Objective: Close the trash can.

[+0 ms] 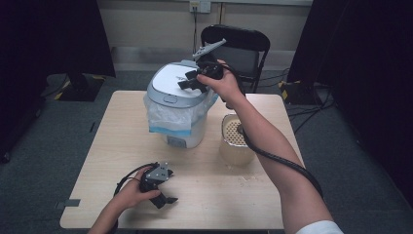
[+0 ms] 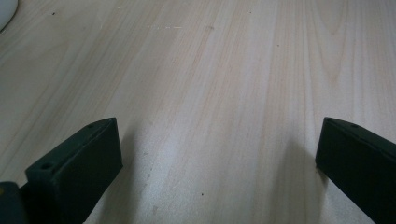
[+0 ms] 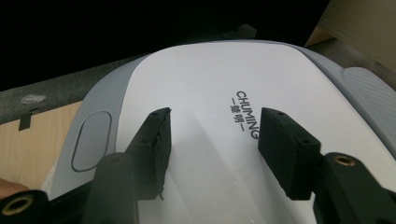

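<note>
A white bin [image 1: 182, 124] with a grey-and-white lid [image 1: 168, 83] and a plastic liner bag stands at the middle back of the wooden table [image 1: 122, 146]. My right gripper [image 1: 191, 82] is over the lid's right rear part, pointing down and left. In the right gripper view the right gripper [image 3: 212, 144] has its jaws apart just over the lid [image 3: 205, 84] beside the printed brand name, with nothing between them. My left gripper [image 1: 169, 186] rests low near the table's front edge. In the left gripper view the left gripper [image 2: 219, 158] is wide open over bare wood.
A translucent tub [image 1: 237, 141] with a perforated insert stands on the table right of the bin, under my right forearm. A black chair [image 1: 241, 48] is behind the table. Grey carpet surrounds the table, with dark curtains at both sides.
</note>
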The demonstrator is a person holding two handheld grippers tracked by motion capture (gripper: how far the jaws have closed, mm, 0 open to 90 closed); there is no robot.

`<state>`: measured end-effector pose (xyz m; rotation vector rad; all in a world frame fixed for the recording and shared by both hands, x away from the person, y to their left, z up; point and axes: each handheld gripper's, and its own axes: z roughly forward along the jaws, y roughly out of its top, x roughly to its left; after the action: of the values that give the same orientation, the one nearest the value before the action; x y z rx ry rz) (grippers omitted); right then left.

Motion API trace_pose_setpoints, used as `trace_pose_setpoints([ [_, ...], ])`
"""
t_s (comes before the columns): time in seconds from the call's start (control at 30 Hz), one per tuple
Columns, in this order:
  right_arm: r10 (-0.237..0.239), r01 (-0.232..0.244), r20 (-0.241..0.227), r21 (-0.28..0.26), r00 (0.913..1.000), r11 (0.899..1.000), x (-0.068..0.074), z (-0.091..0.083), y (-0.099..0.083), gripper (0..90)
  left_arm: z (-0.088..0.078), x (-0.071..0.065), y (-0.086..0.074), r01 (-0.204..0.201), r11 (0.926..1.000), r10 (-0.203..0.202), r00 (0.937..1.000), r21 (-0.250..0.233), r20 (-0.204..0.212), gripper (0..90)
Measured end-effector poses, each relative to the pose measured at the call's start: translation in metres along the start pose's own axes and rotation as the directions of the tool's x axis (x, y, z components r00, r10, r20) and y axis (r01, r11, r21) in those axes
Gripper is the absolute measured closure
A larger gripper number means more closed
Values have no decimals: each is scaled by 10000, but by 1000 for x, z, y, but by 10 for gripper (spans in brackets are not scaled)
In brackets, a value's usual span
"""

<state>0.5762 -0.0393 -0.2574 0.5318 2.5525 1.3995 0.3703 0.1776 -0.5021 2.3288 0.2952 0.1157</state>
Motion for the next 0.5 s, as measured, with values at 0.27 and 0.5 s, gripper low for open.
trace_pose_setpoints([
  [0.27, 63, -63, 64, -106, 10000, 9999, 0, 3, 0, 445, 0, 0, 0, 1, 10000, -1, 10000, -2, 3, 0],
  [0.5, -91, 96, 355, -137, 9993, 9999, 4, 6, -2, 447, 0, 0, 0, 36, 10000, -36, 10000, 7, 42, 0],
])
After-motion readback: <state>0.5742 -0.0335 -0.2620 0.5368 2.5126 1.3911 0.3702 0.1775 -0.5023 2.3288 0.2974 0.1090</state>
